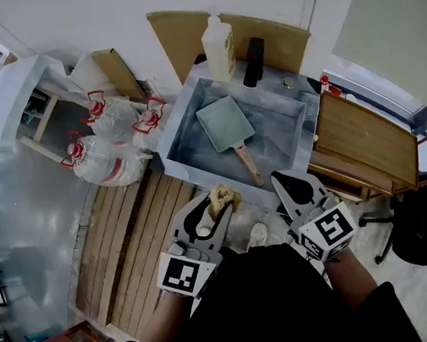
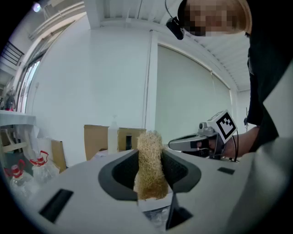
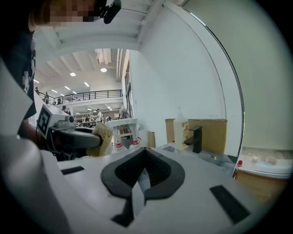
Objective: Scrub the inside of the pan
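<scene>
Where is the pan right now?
In the head view, the pan lies inside the sink, upper centre, just below the white bottle and the black tap.

I'm seeing a steel-grey sink (image 1: pixel 290 138) holding a pale grey-green pan (image 1: pixel 225 123) with a tan handle (image 1: pixel 248 164). Behind the sink, a white bottle (image 1: pixel 218 47) and black tap (image 1: pixel 253 62) are standing out against brown cardboard (image 1: pixel 179 36). Left of the sink, clear jugs (image 1: pixel 101 160) are showing red caps. The left gripper (image 1: pixel 216 208) and right gripper (image 3: pixel 144 151) are showing light grey shells, black pads and black-and-white square markers. The scrubber (image 1: pixel 223 197) is looking straw-yellow.
</scene>
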`<state>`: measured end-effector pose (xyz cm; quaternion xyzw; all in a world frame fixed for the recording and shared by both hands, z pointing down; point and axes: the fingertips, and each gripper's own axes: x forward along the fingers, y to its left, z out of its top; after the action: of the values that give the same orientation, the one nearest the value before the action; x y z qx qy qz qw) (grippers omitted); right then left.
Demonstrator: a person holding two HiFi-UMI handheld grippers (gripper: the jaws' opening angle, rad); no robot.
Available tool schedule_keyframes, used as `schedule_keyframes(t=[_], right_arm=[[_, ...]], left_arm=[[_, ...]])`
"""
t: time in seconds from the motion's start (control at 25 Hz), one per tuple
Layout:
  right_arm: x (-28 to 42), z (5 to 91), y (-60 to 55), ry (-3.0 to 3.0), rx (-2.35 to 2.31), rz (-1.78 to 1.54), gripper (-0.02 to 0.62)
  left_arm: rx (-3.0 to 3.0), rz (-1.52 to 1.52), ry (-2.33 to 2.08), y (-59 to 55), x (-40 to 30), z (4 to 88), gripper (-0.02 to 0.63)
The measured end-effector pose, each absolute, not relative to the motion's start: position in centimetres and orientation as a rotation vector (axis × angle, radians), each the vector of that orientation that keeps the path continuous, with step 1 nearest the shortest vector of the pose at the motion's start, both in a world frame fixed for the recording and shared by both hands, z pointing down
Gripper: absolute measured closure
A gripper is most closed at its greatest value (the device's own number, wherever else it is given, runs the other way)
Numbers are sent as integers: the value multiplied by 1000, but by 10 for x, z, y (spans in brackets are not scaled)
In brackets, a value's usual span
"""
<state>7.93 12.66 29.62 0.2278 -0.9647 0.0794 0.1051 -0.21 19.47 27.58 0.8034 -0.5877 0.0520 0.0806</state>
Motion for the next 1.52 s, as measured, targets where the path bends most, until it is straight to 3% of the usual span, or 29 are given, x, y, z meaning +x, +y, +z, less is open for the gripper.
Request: schedule_keyframes(t=[1.52], right_arm=[[86,300,85,-2895,620,299,586]], left_arm=[[2353,256,-1868,152,-13,275,457]])
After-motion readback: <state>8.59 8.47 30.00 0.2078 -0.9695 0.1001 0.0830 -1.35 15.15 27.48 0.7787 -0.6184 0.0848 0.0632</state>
